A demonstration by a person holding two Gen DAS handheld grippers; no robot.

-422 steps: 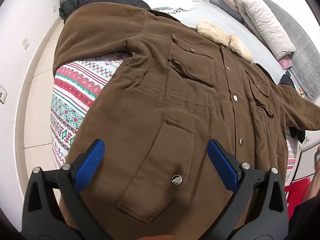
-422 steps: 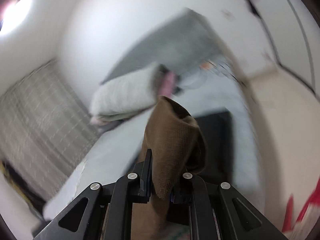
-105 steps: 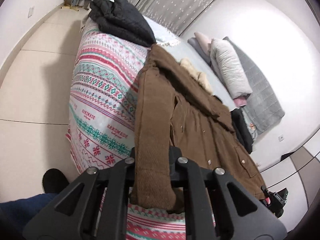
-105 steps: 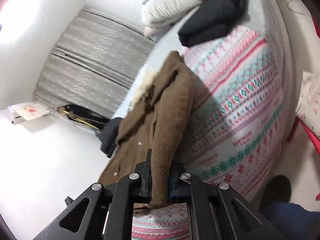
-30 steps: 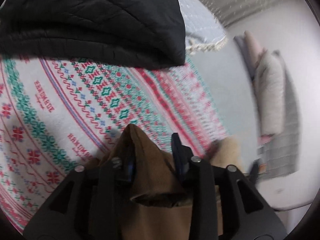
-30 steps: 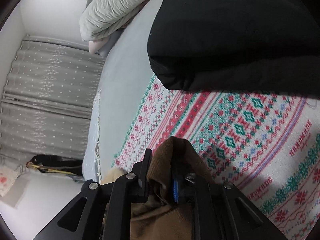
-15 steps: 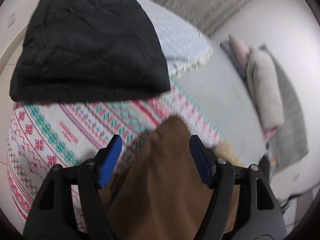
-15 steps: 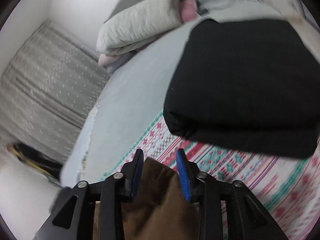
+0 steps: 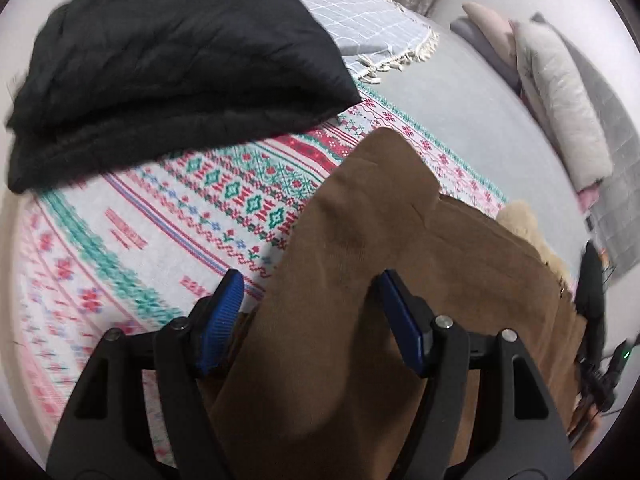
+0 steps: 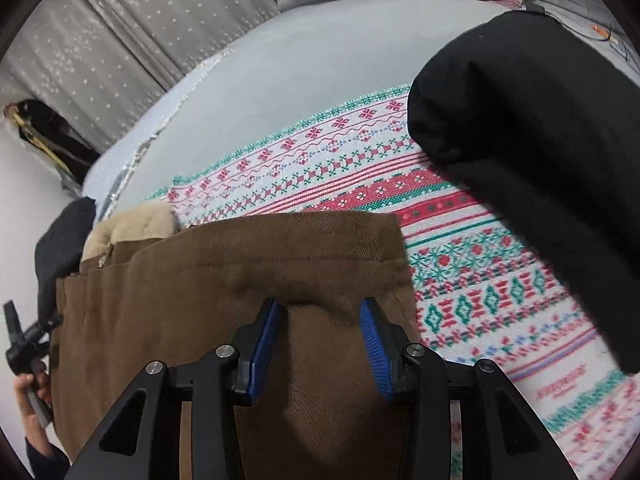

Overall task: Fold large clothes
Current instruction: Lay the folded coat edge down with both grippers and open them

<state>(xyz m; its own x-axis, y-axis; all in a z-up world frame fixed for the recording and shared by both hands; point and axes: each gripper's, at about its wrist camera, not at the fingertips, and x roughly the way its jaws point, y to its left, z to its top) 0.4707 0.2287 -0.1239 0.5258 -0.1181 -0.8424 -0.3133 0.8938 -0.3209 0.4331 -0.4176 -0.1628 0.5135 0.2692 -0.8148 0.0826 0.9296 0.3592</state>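
Brown corduroy coat with cream fur collar [image 9: 360, 320] lies folded on the red-green patterned knit blanket [image 9: 192, 216]. Left gripper [image 9: 310, 316] and right gripper [image 10: 320, 326] both released, blue pads spread over the cloth. Black quilted jacket [image 9: 172, 64] at 11 o'clock, beside it.

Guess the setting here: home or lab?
Most likely a home bedroom. The brown coat lies on a bed with a patterned blanket, pillows are stacked by the wall, and curtains hang behind. A folded black jacket sits on the same bed.
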